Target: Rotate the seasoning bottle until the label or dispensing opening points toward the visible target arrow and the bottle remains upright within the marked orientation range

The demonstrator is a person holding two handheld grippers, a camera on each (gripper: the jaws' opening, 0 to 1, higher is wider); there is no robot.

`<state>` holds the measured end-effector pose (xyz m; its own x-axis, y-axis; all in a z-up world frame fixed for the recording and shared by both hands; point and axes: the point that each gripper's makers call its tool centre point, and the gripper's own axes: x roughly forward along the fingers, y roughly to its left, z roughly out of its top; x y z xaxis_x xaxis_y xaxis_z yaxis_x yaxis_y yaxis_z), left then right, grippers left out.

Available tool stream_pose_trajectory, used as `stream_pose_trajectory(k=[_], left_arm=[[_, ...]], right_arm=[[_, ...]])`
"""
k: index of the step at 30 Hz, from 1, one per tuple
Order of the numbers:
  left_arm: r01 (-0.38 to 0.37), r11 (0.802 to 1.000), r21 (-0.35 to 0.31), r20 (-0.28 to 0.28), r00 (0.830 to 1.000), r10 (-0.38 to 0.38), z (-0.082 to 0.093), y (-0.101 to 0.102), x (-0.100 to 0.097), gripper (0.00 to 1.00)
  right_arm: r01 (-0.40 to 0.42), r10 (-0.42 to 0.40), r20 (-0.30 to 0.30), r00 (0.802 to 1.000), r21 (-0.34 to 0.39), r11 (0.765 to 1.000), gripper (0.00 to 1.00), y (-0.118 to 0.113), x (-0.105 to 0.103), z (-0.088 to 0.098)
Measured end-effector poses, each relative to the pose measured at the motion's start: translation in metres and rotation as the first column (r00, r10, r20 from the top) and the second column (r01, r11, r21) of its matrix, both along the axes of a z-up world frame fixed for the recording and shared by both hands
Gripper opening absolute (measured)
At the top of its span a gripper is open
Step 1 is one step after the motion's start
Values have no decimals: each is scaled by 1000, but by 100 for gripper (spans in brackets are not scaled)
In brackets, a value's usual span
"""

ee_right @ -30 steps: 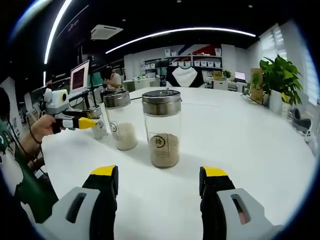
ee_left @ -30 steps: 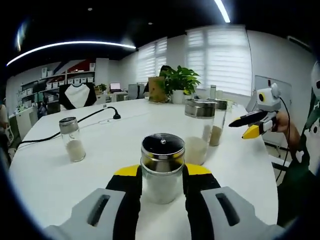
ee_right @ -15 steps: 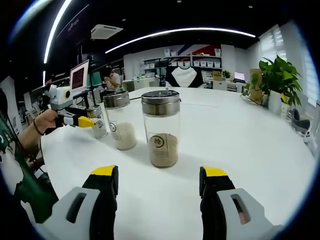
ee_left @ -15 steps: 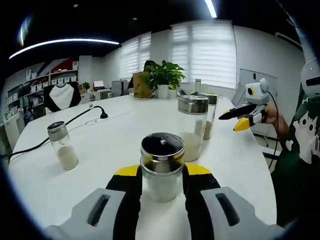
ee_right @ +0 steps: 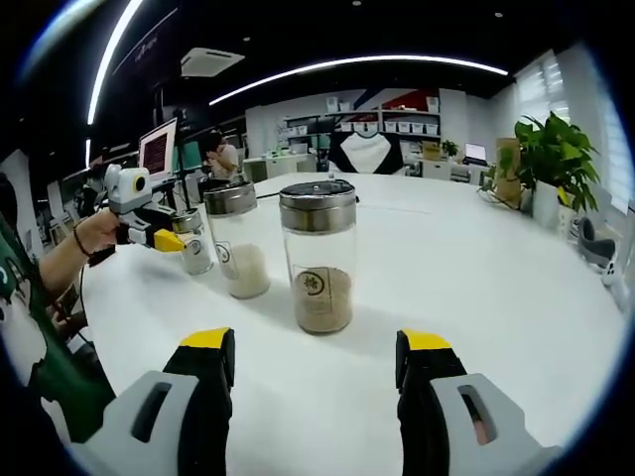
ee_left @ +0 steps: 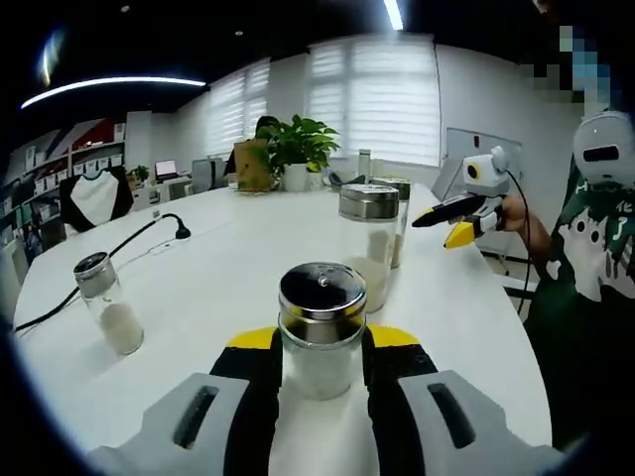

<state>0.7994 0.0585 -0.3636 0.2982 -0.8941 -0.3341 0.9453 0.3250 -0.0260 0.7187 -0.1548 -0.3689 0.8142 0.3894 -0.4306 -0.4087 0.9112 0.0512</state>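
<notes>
In the left gripper view a small glass seasoning bottle with a steel lid and white contents stands upright between my left gripper's yellow-tipped jaws, which are shut on it. The right gripper view shows the same bottle at the left with the left gripper on it. My right gripper stands open above the white table, with nothing between its jaws. It also appears at the right in the left gripper view, as the right gripper held in a hand.
A tall jar of brown grains stands just ahead of the right gripper, with a jar of white grains to its left. Another small bottle and a black cable lie further left. A person stands at the table's edge.
The left gripper view has swung, so the jars and the small bottle slid leftward in it, with the held bottle still in the jaws. The right gripper has hardly moved.
</notes>
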Motion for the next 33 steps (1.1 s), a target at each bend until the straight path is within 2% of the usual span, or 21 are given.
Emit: stream_pose_trajectory(k=[8,23,26,29,31,33], left_arm=[[49,999,5,1,999,-49,0,-1,-2,33],[72,997,11,6,997,-72,0,-2,-2,34],[61,998,-8,13,998,-61,2,-2,-2,36],[31,999,-32,5,1000,-30,5,0,1,45],[-17,1000,-11,8,1000,17,4,5,2,45],[-22,1000,-20,15,1000,22,5,6,-2,45]], right_arm=[[0,0,-3,1000,0,1000,67,0,0,-1],[-1,1,-9,1000,-1,1000,67,0,0,-2],[2,-2,-9,1000,-3,1000,67,-1,-1,-2],[5,-5,-12,1000,-4,1000,67,-1,-1,-3],[5,-5,-13,1000,-5,1000,67,-2,-1,-3],[7,-7,-13,1000,-4,1000,67,-2,-2,-3]])
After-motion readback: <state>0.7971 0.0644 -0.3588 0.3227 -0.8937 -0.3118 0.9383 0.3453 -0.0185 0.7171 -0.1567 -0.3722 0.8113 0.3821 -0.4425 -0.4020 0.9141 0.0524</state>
